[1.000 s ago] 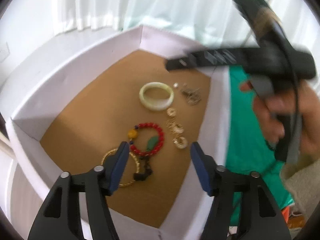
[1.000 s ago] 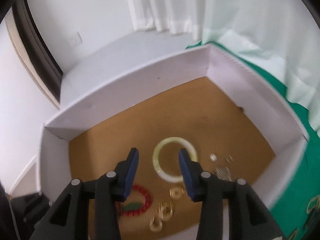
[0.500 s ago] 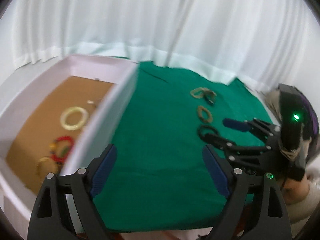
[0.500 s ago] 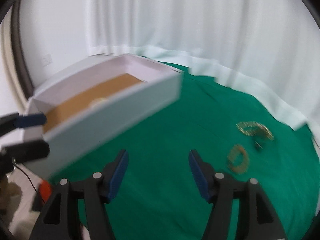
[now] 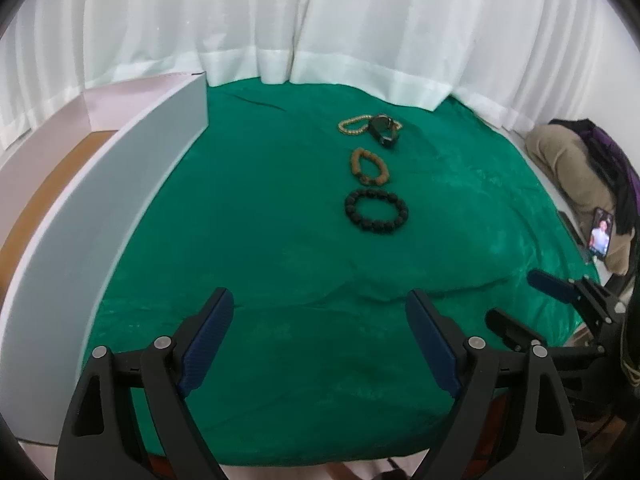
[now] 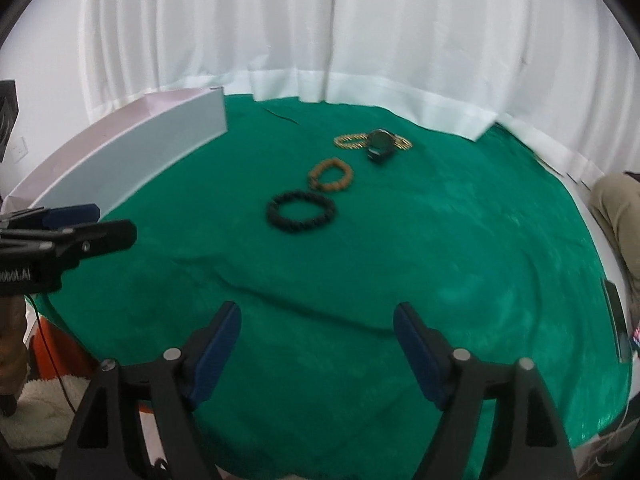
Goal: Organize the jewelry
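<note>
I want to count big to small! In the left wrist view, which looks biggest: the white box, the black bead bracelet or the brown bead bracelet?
1. White box with the brown floor, by far.
2. Black round-bead bracelet.
3. Brown wooden-bead bracelet, slightly smaller, but it lies farther from the camera, so those two may really match.

Both wrist cameras are looking forward and down across the green cloth (image 5: 248,216) toward the white curtain (image 6: 320,32), from its near edge. Left view is sitting nearer the white box (image 5: 100,208); both are sharing the black bracelet (image 6: 301,212) mid-cloth.
</note>
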